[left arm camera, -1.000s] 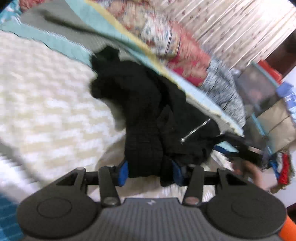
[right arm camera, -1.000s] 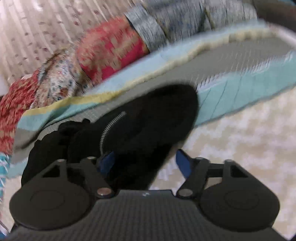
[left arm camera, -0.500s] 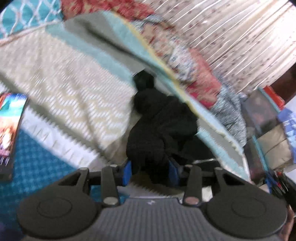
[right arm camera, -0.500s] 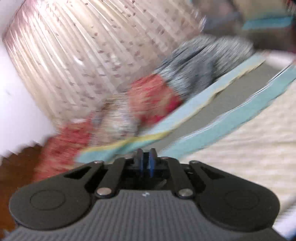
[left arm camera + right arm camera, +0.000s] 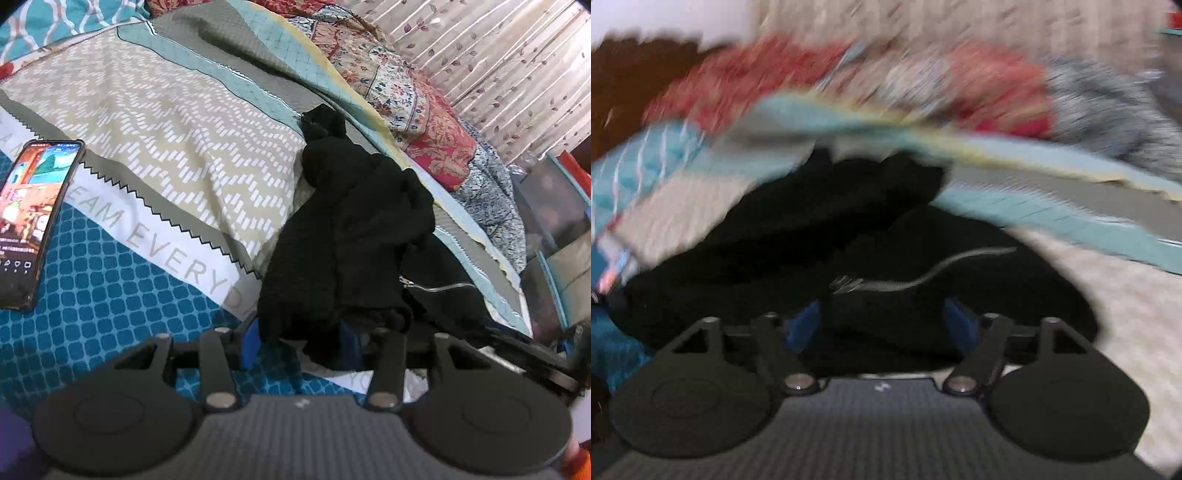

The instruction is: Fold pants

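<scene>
Crumpled black pants [image 5: 354,236] with a silver zipper [image 5: 436,287] lie on a bed [image 5: 155,133] covered in zigzag-patterned bedding. Left tongs [image 5: 300,341], partly open, grip a fold of the pants. Right tongs [image 5: 882,325], wide open, straddle the fabric; this view is blurred. Only the left view shows the smartphone [image 5: 31,218] and leaf-print curtains [image 5: 491,48].

Both wrist cameras sit low and close over the bed, looking forward between their fingers; both share the black pants [image 5: 351,236] [image 5: 849,236], the right view blurred.
</scene>
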Motion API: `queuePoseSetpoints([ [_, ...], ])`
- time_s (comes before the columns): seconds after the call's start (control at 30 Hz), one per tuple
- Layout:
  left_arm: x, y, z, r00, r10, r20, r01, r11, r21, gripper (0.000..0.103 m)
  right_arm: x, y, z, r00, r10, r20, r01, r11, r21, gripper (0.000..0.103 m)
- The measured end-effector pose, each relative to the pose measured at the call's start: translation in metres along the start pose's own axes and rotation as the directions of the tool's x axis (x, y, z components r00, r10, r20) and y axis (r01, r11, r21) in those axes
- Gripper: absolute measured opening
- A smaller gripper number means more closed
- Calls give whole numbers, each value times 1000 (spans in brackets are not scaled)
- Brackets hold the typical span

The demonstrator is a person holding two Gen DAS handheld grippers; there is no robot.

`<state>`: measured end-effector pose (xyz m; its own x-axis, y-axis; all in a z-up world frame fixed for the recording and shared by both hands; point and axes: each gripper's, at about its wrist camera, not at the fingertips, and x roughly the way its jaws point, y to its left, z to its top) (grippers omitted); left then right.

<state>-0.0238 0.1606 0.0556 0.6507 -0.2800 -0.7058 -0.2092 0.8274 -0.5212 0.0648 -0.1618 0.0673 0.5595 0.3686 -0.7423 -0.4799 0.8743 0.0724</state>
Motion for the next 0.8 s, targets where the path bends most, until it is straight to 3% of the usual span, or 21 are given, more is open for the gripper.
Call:
queuePoseSetpoints([
  [0.07,-1,-3,0,1000,15,4,-15,1000,8,43,33,-3,1,995,-65,-69,64,998,-14,71],
  [0.1,-2,-4,1,1000,17,6,-17,1000,11,43,43,-10,1,994,-51,-95,51,999,-1,64],
  [0.17,-6,-5,3,1000,10,14,-10,1000,9,42,39,-28,8,997,-21,-73,25,998,52,23],
  [0.27,-14,-4,9,999,3,43,-3,1000,17,41,-17,-69,27,993,-81,82,67,985,161,19],
  [0.37,-21,-3,32,998,-12,60,12,1000,16,37,-103,-140,48,955,-180,237,84,928,364,18],
  [0.5,-49,2,89,988,-50,148,60,996,-61,34,-216,-225,61,868,-365,336,122,814,568,18],
  [0.6,-79,5,106,974,-53,219,64,997,-44,34,-278,-267,36,818,-468,335,133,720,681,18],
  [0.73,-89,23,90,986,9,168,-5,1000,-21,34,-313,-306,-33,793,-544,275,106,568,816,18],
  [0.8,-81,38,73,994,34,103,-31,999,-22,34,-309,-313,-71,799,-566,206,115,479,870,18],
])
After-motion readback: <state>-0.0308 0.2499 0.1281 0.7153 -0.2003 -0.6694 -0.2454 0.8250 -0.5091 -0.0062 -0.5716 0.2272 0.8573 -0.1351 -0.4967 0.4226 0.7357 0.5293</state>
